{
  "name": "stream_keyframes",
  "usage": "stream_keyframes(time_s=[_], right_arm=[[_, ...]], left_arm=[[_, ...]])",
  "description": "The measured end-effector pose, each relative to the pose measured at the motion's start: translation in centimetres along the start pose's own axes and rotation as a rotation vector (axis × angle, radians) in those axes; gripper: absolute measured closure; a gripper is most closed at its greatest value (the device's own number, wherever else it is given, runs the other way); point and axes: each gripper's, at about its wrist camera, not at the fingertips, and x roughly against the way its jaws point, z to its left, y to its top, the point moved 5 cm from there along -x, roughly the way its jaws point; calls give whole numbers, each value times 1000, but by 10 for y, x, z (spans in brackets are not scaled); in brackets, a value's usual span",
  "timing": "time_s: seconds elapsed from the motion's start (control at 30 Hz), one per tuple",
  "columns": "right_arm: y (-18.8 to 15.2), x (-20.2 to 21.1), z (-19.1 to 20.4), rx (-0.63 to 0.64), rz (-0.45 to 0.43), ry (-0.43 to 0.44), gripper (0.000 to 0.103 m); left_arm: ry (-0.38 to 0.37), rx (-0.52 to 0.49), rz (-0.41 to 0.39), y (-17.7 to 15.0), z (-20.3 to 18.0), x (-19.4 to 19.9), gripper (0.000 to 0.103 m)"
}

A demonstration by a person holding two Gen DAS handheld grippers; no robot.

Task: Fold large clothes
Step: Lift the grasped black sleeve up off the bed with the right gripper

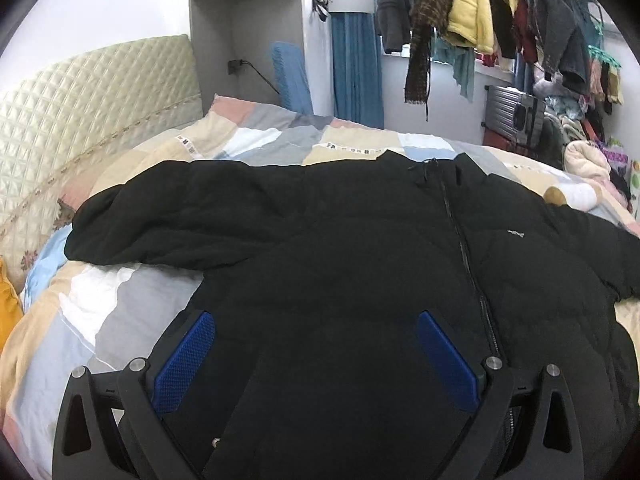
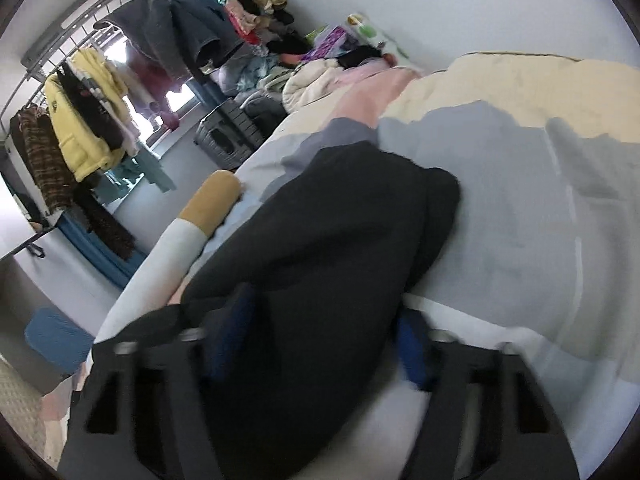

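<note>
A large black puffer jacket (image 1: 340, 240) lies front-up and spread on the bed, its zipper (image 1: 466, 256) running down right of centre and its left sleeve (image 1: 152, 224) stretched to the left. My left gripper (image 1: 316, 344) is open with blue pads, hovering over the jacket's lower hem. In the right wrist view, my right gripper (image 2: 320, 340) is open with the jacket's other black sleeve (image 2: 340, 232) lying between its fingers; the view is blurred.
The bed has a patchwork quilt (image 1: 120, 304) and a cream quilted headboard (image 1: 80, 96). A rack of hanging clothes (image 1: 500, 16) and a grey suitcase (image 1: 516, 114) stand beyond the bed. A tan-and-white bolster (image 2: 192, 224) lies beside the sleeve.
</note>
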Motion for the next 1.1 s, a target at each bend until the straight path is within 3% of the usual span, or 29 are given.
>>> stream_keyframes(time_s=[0.03, 0.1, 0.17, 0.27, 0.33, 0.53, 0.7, 0.93, 1.1], right_arm=[[2, -2, 1, 2, 1, -5, 77], [8, 1, 5, 5, -14, -7, 93], [16, 7, 13, 29, -31, -10, 99], [32, 28, 31, 54, -53, 8, 100], [49, 49, 48, 75, -76, 26, 101], [82, 118, 119, 192, -140, 99, 101], [92, 180, 202, 305, -197, 165, 101], [66, 255, 317, 498, -292, 197, 101], [22, 283, 389, 627, -335, 224, 101]], left_arm=[[-5, -6, 0, -1, -2, 2, 1], [-14, -15, -11, -2, -3, 8, 1], [15, -28, -46, 1, -3, 20, 1], [72, -55, -128, 11, 3, 40, 1], [66, -46, -158, 16, 9, 52, 1], [0, 16, -160, 20, 35, 75, 1], [-36, 48, -160, 20, 56, 91, 1], [-29, 43, -282, 20, 77, 126, 1], [-66, 71, -280, 18, 89, 127, 1]])
